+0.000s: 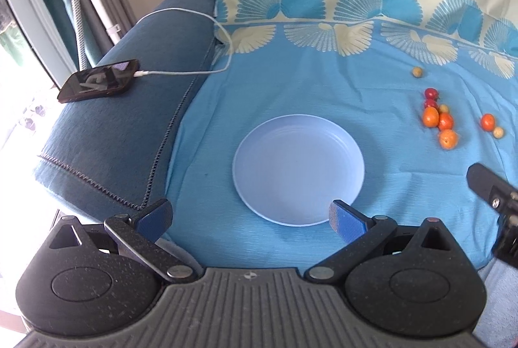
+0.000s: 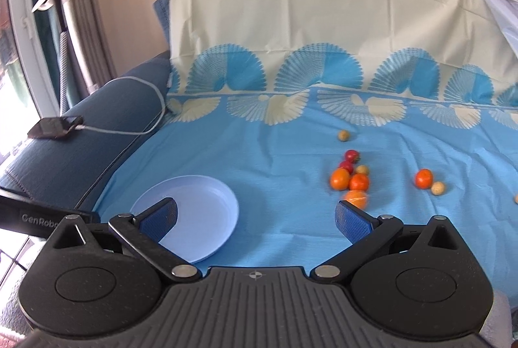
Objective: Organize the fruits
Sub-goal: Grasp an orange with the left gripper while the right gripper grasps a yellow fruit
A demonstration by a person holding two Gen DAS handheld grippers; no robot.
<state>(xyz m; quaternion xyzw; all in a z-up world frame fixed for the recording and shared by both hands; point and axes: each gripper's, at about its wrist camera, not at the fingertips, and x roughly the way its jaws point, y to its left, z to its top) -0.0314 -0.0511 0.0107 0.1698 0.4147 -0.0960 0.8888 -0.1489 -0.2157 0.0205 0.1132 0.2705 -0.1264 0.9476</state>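
Observation:
An empty light blue plate lies on the blue cloth, just ahead of my open left gripper. Right of the plate sits a cluster of small fruits: several orange ones, two red ones and pale yellowish ones. One more orange fruit lies apart, further right. In the right wrist view the plate is at lower left and the fruit cluster lies ahead. My right gripper is open and empty, its right finger just short of the nearest orange fruit.
A phone on a white charging cable rests on the dark blue sofa arm at left. The patterned cloth runs up the backrest. A window and curtain stand at far left. The right gripper's body shows at the right edge.

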